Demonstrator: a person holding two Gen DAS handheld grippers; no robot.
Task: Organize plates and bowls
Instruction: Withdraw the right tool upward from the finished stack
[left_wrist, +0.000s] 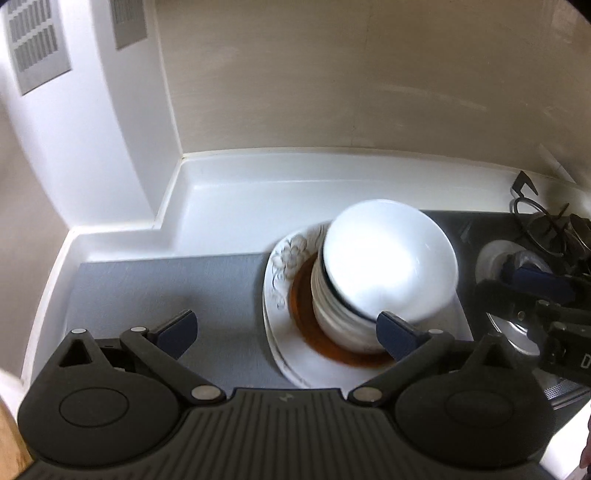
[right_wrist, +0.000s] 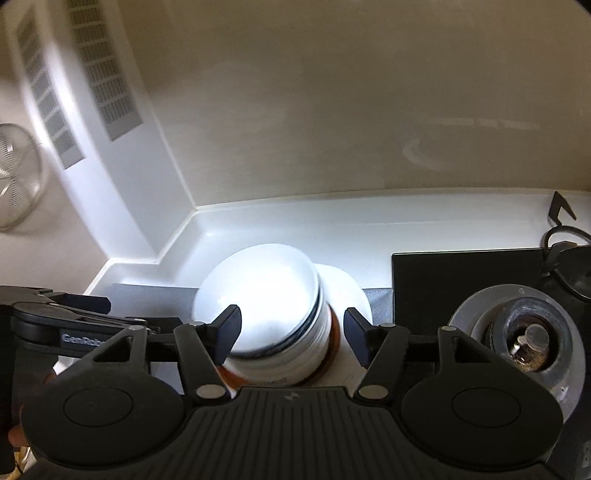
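Observation:
A stack of white bowls (left_wrist: 384, 266) stands on a brown-rimmed plate (left_wrist: 306, 314), which lies on white flowered plates (left_wrist: 284, 266) on a grey mat (left_wrist: 166, 284). The top bowl sits tilted. My left gripper (left_wrist: 286, 332) is open and empty, its right finger just in front of the stack's base. In the right wrist view the bowl stack (right_wrist: 266, 306) sits between the fingers of my right gripper (right_wrist: 291, 332), which is open wide and holds nothing. The left gripper (right_wrist: 66, 328) shows at the left edge there.
A white counter (left_wrist: 221, 199) meets the wall in a corner behind the stack. A black hob (right_wrist: 461, 277) with a gas burner (right_wrist: 524, 339) lies to the right. Vent grilles (right_wrist: 103, 74) are on the left wall.

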